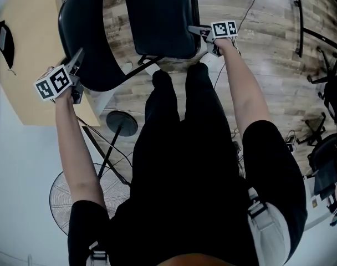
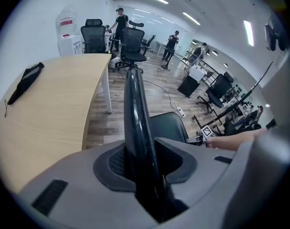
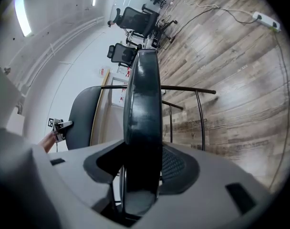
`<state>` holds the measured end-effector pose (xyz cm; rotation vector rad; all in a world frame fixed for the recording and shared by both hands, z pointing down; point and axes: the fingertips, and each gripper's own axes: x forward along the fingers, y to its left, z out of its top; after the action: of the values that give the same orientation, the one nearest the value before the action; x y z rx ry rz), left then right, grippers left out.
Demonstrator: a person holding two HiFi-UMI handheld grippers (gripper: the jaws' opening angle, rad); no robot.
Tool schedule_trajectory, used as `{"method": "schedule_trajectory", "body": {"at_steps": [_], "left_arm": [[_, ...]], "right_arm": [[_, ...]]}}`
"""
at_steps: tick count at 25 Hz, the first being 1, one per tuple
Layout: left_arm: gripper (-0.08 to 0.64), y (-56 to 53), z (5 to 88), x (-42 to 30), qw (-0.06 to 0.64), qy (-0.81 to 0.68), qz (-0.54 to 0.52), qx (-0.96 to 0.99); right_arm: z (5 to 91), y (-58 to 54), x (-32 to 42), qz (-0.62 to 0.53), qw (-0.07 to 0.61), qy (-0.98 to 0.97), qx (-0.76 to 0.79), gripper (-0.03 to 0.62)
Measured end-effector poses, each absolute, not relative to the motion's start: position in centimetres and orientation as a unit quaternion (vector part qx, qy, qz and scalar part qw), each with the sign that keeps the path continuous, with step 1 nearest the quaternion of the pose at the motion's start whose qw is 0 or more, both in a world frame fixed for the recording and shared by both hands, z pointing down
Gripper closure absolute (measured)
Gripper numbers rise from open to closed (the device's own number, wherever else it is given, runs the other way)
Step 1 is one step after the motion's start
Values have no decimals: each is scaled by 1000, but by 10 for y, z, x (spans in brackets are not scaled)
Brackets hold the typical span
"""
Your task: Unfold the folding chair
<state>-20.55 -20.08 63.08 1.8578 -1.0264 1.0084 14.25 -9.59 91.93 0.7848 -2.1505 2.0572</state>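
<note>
The black folding chair stands on the wood floor in front of me, its rounded backrest at the left and its padded seat at the right. My left gripper straddles the backrest's thin rim. One pad lies against the rim and a dark gap shows at the other, so this gripper is open. My right gripper holds the seat's right edge. In the right gripper view the thick seat edge fills the jaws of that gripper. The chair's thin metal legs show behind the seat.
A light wooden desk stands close on the left with a black pouch on it. A floor fan and a round stand base lie by my left leg. Office chairs and people are at the back. A power strip lies on the floor.
</note>
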Motion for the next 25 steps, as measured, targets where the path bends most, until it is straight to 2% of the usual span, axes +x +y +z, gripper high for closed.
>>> {"method": "schedule_trajectory", "body": {"at_steps": [8,25], "left_arm": [[431,-204,649,-190,388,-425,450,683],[417,-205,696,-136,396,-442,486,642]], "right_arm": [[949,-94,173,671,21,-700,242,388],[1029,-85,252,673,-12,-706,220,373]]}}
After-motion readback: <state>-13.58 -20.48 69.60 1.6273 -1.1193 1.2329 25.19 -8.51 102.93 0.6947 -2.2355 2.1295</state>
